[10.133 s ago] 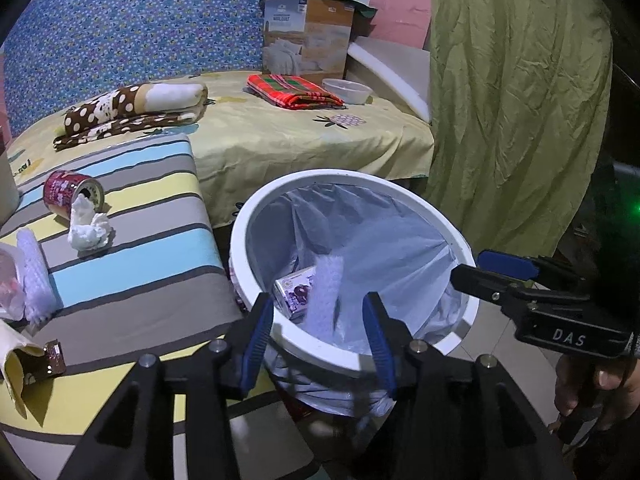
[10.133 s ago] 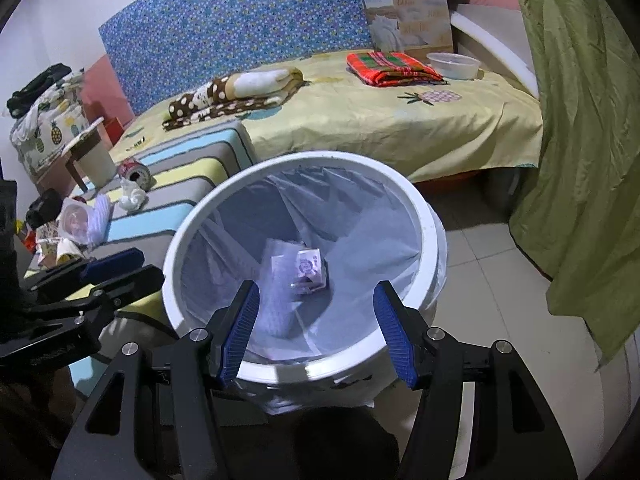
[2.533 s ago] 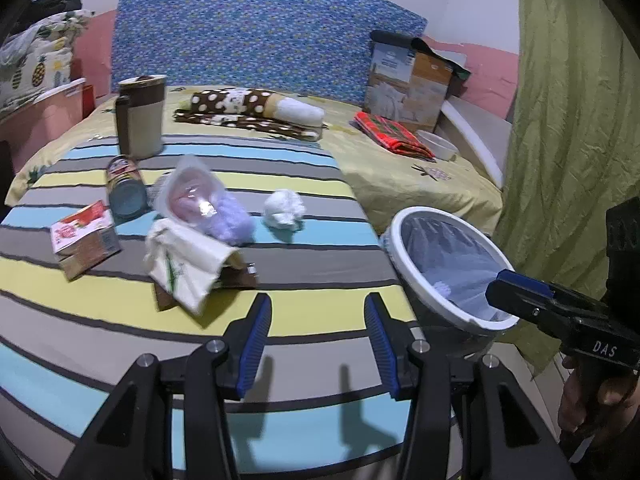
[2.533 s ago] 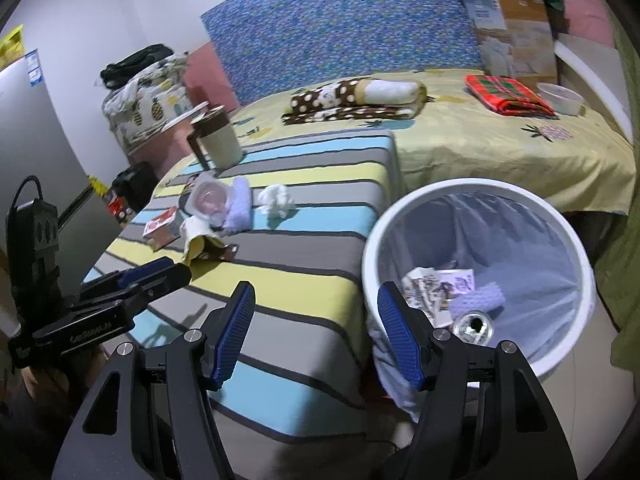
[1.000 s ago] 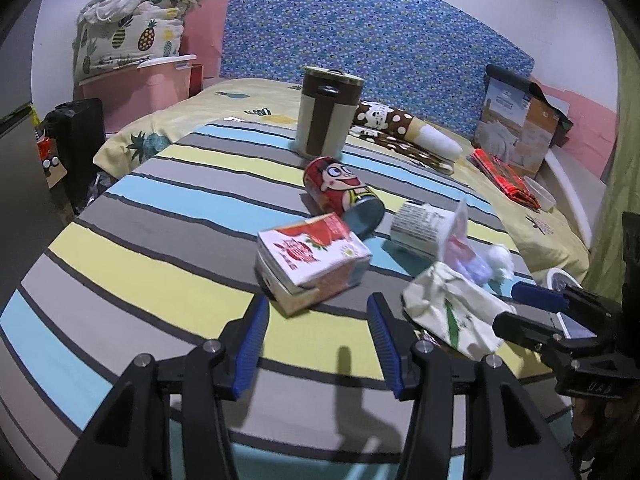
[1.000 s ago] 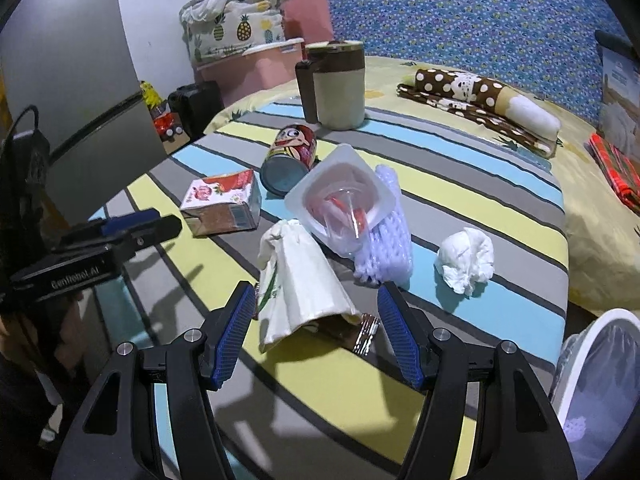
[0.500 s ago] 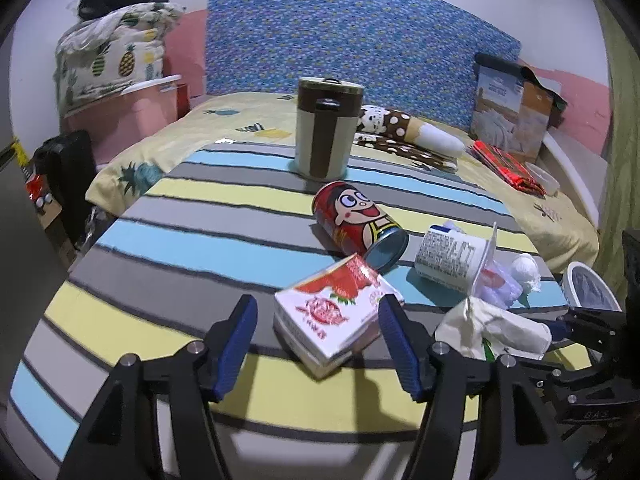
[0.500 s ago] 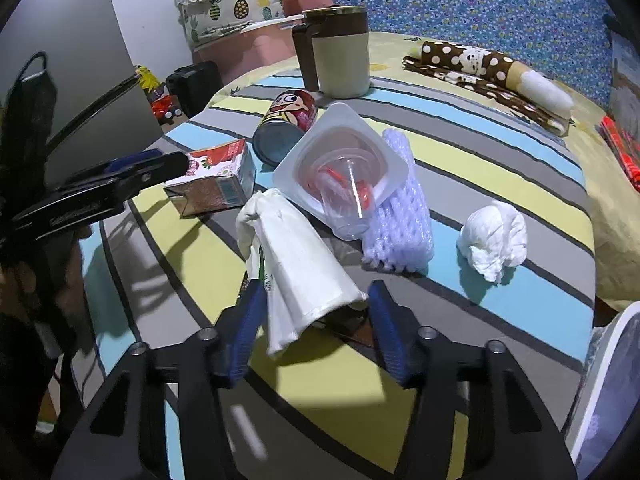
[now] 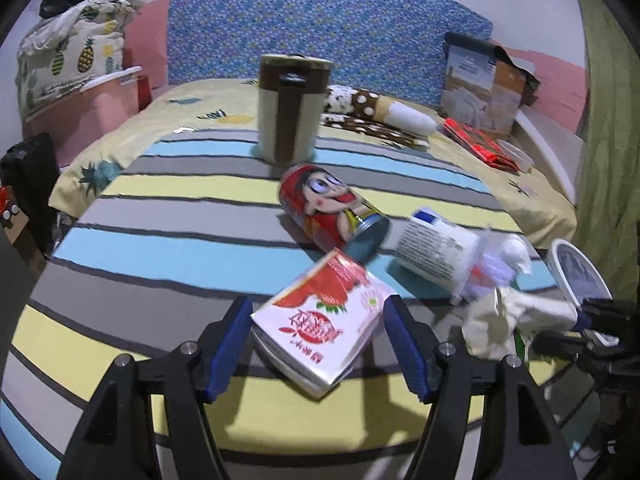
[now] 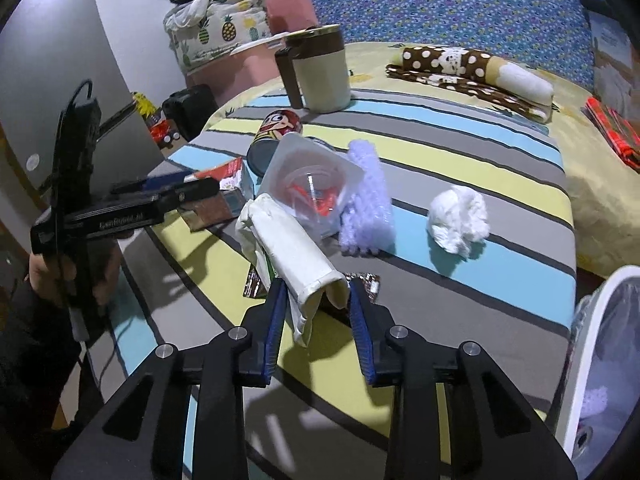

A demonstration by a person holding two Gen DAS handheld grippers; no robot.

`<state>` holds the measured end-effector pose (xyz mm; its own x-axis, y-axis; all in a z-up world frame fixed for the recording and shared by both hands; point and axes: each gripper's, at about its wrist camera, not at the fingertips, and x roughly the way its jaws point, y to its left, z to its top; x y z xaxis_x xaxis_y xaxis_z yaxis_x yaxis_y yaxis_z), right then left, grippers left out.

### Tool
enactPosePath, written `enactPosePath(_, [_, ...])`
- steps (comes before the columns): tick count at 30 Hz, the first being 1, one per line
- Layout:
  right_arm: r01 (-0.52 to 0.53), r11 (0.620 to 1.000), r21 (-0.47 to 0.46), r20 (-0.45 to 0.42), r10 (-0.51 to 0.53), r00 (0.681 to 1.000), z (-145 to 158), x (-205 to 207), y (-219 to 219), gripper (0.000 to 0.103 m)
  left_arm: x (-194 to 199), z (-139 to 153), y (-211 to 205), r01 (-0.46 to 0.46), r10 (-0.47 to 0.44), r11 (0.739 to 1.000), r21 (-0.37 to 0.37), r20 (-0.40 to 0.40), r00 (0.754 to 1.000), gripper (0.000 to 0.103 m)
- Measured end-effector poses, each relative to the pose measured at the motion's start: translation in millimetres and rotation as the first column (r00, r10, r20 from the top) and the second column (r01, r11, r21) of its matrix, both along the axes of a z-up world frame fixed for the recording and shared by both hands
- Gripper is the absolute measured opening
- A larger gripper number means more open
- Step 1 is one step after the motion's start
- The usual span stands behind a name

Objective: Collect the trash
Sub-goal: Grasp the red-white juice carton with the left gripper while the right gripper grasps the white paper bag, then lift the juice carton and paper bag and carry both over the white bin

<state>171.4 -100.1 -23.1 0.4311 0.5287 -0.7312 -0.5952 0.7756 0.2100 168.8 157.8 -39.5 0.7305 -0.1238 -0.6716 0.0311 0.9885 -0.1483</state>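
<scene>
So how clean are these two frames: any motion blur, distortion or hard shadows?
Left wrist view: slight motion smear on the red can and yogurt cup; fisheye bends the striped cover. Right wrist view: sharper; gripper shadows fall on the cover; dark vignette at the corners.

Both grippers are matte black plastic with blue ribbed pads inside the jaws and silver screws at the joints. The left gripper [image 10: 168, 196] carries pale lettering along its side and a black cable; the bare hand [image 10: 68, 276] gripping its handle meets a dark sleeve.
</scene>
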Motion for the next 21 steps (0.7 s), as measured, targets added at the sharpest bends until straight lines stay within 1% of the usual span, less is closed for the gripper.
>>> enactPosePath(6, [0.03,0.999,0.018,0.003,-0.03,1.0,3,-5,-12,0.034,-17,0,-21,0.062,-0.062,0.998,-0.034,-0.011,0.998,0.07])
enactPosePath(9, [0.049,0.998,0.026,0.0,-0.049,0.999,3,-7,-19,0.034,-21,1,-33,0.072,-0.072,0.997,-0.021,-0.009,0.997,0.07])
enactPosePath(12, [0.068,0.997,0.034,-0.01,-0.068,0.998,1,-6,-25,0.034,-18,1,-42,0.034,-0.033,0.999,0.017,-0.013,0.999,0.07])
enactPosePath(15, [0.082,0.996,0.039,-0.012,-0.081,0.997,1,-6,-31,0.034,-7,-4,-47,-0.019,0.021,0.999,0.049,-0.052,0.998,0.07])
enactPosePath(18, [0.09,0.995,0.042,-0.004,-0.09,0.996,4,-8,-34,0.034,-2,-8,-48,-0.052,0.054,0.998,0.039,-0.074,0.996,0.069])
enactPosePath(20, [0.093,0.995,0.045,0.0,-0.094,0.996,5,-8,-36,0.034,-3,-8,-49,-0.071,0.074,0.997,0.039,-0.072,0.995,0.058])
enactPosePath(21, [0.096,0.994,0.046,0.002,-0.096,0.995,6,-8,-36,0.034,-3,-8,-49,-0.079,0.081,0.996,0.038,-0.07,0.994,0.058])
